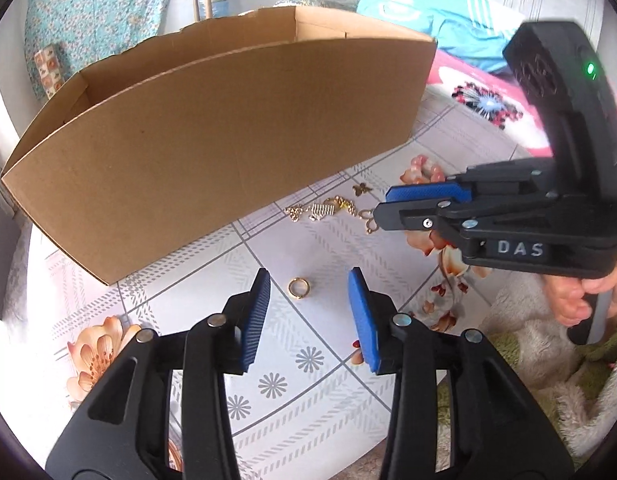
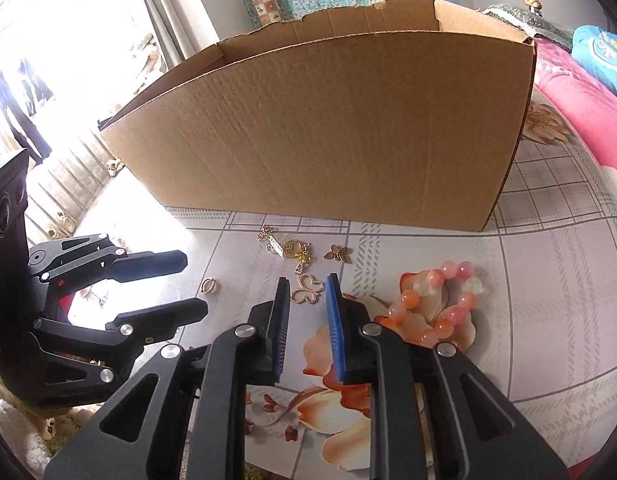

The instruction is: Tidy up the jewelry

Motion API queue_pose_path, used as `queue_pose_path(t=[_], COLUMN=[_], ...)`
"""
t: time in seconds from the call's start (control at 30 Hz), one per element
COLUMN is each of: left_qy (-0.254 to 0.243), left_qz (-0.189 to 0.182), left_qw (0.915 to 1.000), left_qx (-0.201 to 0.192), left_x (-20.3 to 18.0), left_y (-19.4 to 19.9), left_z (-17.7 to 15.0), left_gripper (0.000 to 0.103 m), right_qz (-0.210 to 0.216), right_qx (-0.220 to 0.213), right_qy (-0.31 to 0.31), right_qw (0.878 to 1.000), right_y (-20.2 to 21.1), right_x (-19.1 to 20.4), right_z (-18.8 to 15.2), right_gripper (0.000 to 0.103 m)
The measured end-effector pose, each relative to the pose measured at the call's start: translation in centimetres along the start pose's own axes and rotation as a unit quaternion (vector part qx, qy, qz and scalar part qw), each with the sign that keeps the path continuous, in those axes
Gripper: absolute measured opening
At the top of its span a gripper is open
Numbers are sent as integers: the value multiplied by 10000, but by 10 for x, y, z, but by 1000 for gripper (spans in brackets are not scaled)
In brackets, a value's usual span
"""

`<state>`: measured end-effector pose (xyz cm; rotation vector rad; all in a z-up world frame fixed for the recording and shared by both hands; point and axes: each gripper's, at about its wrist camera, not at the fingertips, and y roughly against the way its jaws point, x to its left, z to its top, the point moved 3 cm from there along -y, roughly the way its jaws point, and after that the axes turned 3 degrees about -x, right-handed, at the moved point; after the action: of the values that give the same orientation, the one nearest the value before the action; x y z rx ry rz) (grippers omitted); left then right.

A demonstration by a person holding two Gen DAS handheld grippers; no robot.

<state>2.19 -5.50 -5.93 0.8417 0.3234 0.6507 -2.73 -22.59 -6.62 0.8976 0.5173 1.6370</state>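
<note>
A gold ring (image 1: 298,288) lies on the tablecloth between the tips of my open left gripper (image 1: 308,284); it also shows in the right wrist view (image 2: 208,285). A heap of gold chains and charms (image 1: 328,208) lies in front of the open cardboard box (image 1: 228,140). My right gripper (image 2: 307,286) is open around a gold butterfly-outline pendant (image 2: 307,294), with nothing gripped. A small gold butterfly charm (image 2: 338,254) and a pink bead bracelet (image 2: 440,304) lie nearby. In the left wrist view the right gripper (image 1: 382,206) hovers at the heap's right edge.
The box (image 2: 328,128) stands wide across the far side of the floral tablecloth (image 1: 308,360). A pink blanket (image 2: 580,108) and blue cloth (image 1: 436,20) lie at the right. Fluffy fabric (image 1: 548,380) lies at the table's near right edge.
</note>
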Motion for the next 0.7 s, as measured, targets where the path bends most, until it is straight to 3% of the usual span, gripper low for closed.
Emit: queue_pose_path(t=[0.07, 0.33, 0.7], left_qy=[-100, -102, -154], left_qz=[144, 122, 138], left_qw=[9998, 9997, 9997], left_qx=[109, 164, 162], left_x=[-2, 5, 5], left_y=[-5, -9, -8], left_z=[-1, -1, -2], left_gripper=[38, 12, 10], right_qz=[-2, 15, 7], right_qx=[0, -80, -139], right_qy=[15, 65, 40], right_qw=[10000, 9999, 9999], right_y=[1, 7, 13], right_x=[0, -2, -3], right_z=[-1, 1, -4], right_gripper=[20, 20, 20])
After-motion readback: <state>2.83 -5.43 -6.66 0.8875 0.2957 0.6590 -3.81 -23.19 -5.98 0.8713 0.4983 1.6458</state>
